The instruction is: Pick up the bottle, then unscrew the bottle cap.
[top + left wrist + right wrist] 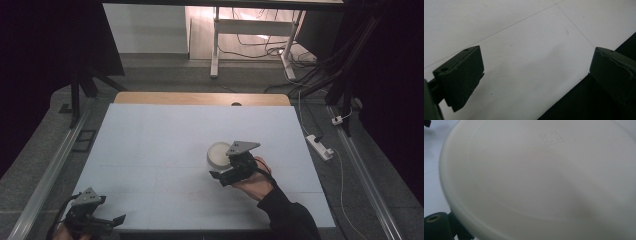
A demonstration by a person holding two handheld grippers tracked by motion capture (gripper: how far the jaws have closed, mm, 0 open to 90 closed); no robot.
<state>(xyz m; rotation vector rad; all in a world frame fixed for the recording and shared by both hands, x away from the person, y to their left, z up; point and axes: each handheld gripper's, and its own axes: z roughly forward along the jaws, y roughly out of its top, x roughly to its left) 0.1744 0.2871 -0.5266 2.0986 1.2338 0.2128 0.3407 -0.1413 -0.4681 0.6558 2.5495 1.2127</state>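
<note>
High view, left to right. The left gripper (pixel 95 220) sits at the near left corner of the pale tabletop (pixel 160 145), held low at the tabletop's near edge, its grey three-cornered plate facing up and its jaws pointing toward the right. A metal rail (pixel 47 175) runs along the floor just left of the tabletop.

Right of centre lies a round white container (pixel 218 154), flat on the tabletop. The right gripper (pixel 232 172) is directly at its near right side, grey plate on top, carried by the person's right hand (pixel 257 182), whose dark sleeve (pixel 290 217) enters from the bottom edge. Whether these jaws touch the container cannot be told from above.

Beyond the far edge a wooden strip (pixel 200 98) shows, and behind it the legs of a white desk (pixel 250 30) with loose cables on the floor. A white power strip (pixel 320 146) lies on the floor right of the tabletop.

Left gripper view. The two black jaws stand spread wide apart with nothing between them, over the bare tabletop (pixel 529 50) and its near edge, beyond which all is dark.

Right gripper view. The white container (pixel 544 177) lies very close to the camera, its smooth round top bearing a small embossed mark (pixel 551 137). One black part of the gripper shows at lower left, just beside the rim. The state of the right jaws cannot be told.
</note>
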